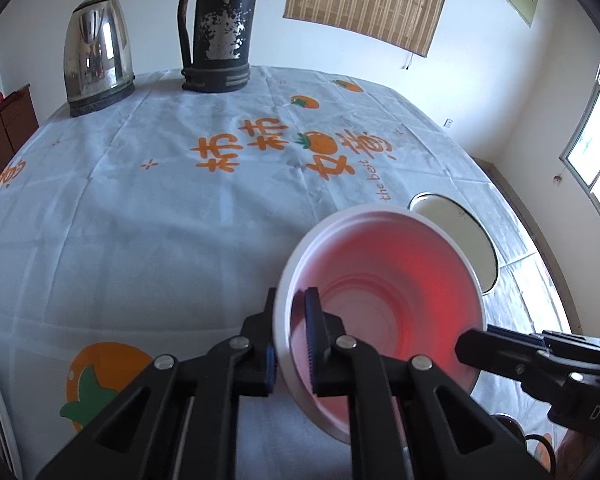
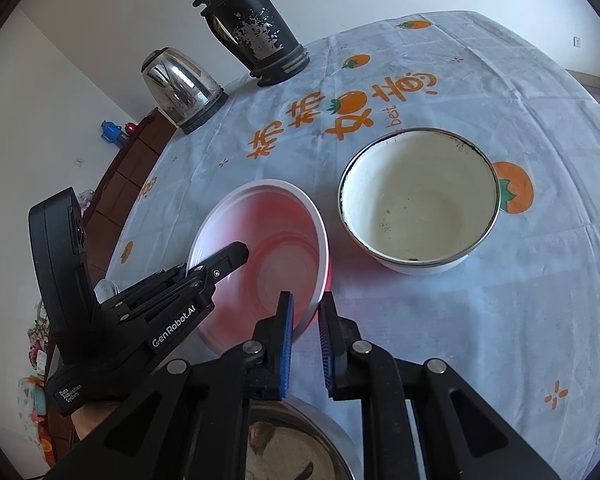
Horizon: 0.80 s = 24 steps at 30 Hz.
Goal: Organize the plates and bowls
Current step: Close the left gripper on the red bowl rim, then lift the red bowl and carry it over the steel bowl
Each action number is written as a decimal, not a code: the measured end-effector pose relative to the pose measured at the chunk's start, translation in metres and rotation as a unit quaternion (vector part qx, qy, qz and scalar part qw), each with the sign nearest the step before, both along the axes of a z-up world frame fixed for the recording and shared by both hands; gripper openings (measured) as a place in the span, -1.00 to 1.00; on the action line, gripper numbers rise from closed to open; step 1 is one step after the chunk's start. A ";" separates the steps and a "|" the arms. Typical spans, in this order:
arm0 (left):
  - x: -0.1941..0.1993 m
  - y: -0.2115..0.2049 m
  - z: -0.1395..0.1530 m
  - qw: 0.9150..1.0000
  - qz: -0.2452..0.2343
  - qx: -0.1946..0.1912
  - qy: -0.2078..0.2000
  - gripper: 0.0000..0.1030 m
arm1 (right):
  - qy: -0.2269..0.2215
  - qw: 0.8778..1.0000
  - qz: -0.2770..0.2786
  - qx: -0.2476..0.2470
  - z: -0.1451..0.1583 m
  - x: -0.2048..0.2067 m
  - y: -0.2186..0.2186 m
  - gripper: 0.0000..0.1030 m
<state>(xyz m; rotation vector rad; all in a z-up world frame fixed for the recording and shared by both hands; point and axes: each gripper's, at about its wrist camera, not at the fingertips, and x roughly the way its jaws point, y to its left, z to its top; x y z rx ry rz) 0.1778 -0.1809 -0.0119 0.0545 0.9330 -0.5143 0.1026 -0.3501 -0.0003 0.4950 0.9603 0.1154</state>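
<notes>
A pink plastic bowl (image 1: 400, 280) (image 2: 276, 232) with a white rim sits tilted over the white tablecloth printed with oranges (image 1: 160, 220). My left gripper (image 1: 291, 300) is shut on its left rim, one pad inside and one outside; in the right wrist view the left gripper (image 2: 238, 252) reaches in from the left. My right gripper (image 2: 305, 300) pinches the near right rim between its blue pads, and the right gripper (image 1: 466, 346) shows at the bowl's right edge in the left wrist view. A cream enamel bowl (image 2: 420, 200) (image 1: 460, 236) stands just right of the pink one.
A steel kettle (image 1: 98, 52) (image 2: 180, 88) and a worn black thermos jug (image 1: 220, 28) (image 2: 252, 28) stand at the table's far side. A shiny metal bowl (image 2: 292, 440) lies under my right gripper near the front edge. A dark wooden cabinet (image 1: 0, 136) stands beyond the table's left edge.
</notes>
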 end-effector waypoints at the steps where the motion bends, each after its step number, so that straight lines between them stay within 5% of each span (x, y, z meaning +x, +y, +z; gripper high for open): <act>1: -0.003 -0.001 0.004 1.000 -0.001 0.001 -0.007 -0.82 | -0.004 1.000 -0.001 0.000 0.003 -0.002 0.000 -0.73; 24: -0.042 0.004 0.046 0.999 -0.007 -0.008 -0.052 -0.82 | -0.052 0.998 -0.010 0.018 0.036 -0.054 0.002 -0.73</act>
